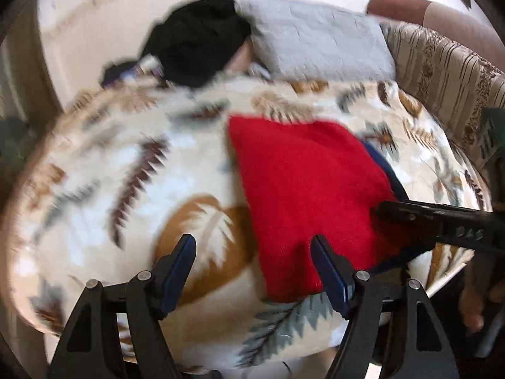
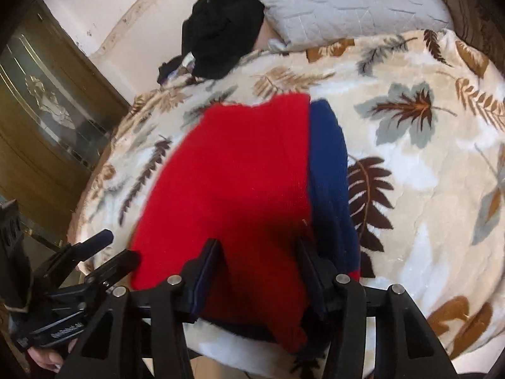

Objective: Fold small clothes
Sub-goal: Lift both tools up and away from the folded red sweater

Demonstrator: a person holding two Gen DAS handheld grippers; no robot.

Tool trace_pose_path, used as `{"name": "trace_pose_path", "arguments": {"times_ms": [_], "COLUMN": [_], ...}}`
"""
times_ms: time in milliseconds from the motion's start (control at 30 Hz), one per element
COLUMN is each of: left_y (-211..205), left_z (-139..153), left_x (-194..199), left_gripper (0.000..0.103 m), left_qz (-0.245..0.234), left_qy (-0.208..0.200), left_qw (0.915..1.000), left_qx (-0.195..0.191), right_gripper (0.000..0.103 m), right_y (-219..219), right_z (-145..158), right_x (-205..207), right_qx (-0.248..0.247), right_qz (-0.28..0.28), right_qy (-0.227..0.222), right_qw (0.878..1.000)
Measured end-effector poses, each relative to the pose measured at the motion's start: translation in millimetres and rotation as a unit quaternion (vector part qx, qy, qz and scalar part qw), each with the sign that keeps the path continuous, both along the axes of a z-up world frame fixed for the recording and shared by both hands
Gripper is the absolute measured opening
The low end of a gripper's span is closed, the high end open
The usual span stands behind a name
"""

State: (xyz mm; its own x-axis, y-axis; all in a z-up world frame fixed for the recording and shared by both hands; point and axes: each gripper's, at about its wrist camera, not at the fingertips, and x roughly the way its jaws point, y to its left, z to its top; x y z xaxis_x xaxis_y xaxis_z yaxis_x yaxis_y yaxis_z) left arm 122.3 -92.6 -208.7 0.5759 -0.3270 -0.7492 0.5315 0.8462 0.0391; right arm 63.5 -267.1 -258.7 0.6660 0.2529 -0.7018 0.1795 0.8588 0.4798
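Observation:
A red knitted garment [image 1: 303, 189] [image 2: 240, 183] lies flat and folded on the leaf-patterned blanket [image 1: 126, 164] [image 2: 426, 173], with a dark blue part [image 2: 328, 158] showing along its right side. My left gripper [image 1: 252, 249] hovers open over the garment's near left edge, one finger above the blanket and one above the red cloth. It also shows at the lower left of the right wrist view as the left gripper [image 2: 115, 249]. My right gripper [image 2: 258, 249] stands open just over the garment's near edge, with red cloth under and between its fingers. From the left wrist view the right gripper's finger [image 1: 410, 216] reaches in over the garment's right corner.
A black heap of clothes [image 1: 195, 41] [image 2: 224, 25] and a grey quilted pillow [image 1: 318, 38] [image 2: 341, 3] lie at the far end of the bed. A wooden door with glass [image 2: 47, 110] stands at the left. A striped patterned cover [image 1: 442, 72] borders the right. A hand [image 2: 47, 358] holds the left gripper.

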Motion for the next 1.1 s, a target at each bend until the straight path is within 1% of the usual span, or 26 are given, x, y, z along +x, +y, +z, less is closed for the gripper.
{"name": "trace_pose_path", "arguments": {"times_ms": [33,133,167,200,233,300,367,433,500,600,900,1100], "left_y": [2,7,10,8,11,14,18,22,23,27,44,56], "left_z": [9,38,50,57,68,82,94,106,112,120,139,142], "left_x": [-4,-19,-27,-29,-37,-45,-52,-62,-68,-75,-90,-92], "left_gripper": [0.078,0.083,0.087,0.088,0.091,0.094,0.098,0.099,0.099,0.099,0.099,0.099], "left_qz": [0.006,0.028,0.036,0.039,0.044,0.052,0.061,0.074,0.085,0.096,0.119,0.132], "left_qy": [-0.016,-0.065,-0.089,-0.1,-0.12,-0.14,-0.153,-0.171,-0.179,-0.185,-0.208,-0.208], "left_qw": [0.9999,0.9975,0.9954,0.9942,0.9918,0.9886,0.9858,0.9821,0.9799,0.9778,0.9703,0.9687], "left_qx": [0.0,0.001,-0.002,-0.004,-0.01,-0.021,-0.029,-0.03,-0.025,-0.023,-0.03,-0.035], "right_gripper": [0.055,0.055,0.056,0.056,0.058,0.062,0.067,0.068,0.07,0.07,0.07,0.07], "right_y": [-1,5,8,10,12,17,21,25,28,37,67,79], "right_z": [7,41,54,61,72,93,108,120,130,142,158,155], "right_x": [-3,-21,-29,-35,-42,-58,-72,-84,-98,-111,-134,-137], "right_qx": [-0.008,-0.07,-0.087,-0.095,-0.104,-0.133,-0.157,-0.174,-0.185,-0.203,-0.242,-0.234], "right_qz": [-0.006,-0.023,-0.026,-0.029,-0.035,-0.054,-0.067,-0.074,-0.079,-0.084,-0.081,-0.074], "right_qy": [-0.01,-0.044,-0.056,-0.064,-0.073,-0.09,-0.094,-0.098,-0.1,-0.096,-0.09,-0.081], "right_qw": [1.0,0.996,0.994,0.993,0.991,0.986,0.981,0.977,0.974,0.971,0.963,0.966]}}
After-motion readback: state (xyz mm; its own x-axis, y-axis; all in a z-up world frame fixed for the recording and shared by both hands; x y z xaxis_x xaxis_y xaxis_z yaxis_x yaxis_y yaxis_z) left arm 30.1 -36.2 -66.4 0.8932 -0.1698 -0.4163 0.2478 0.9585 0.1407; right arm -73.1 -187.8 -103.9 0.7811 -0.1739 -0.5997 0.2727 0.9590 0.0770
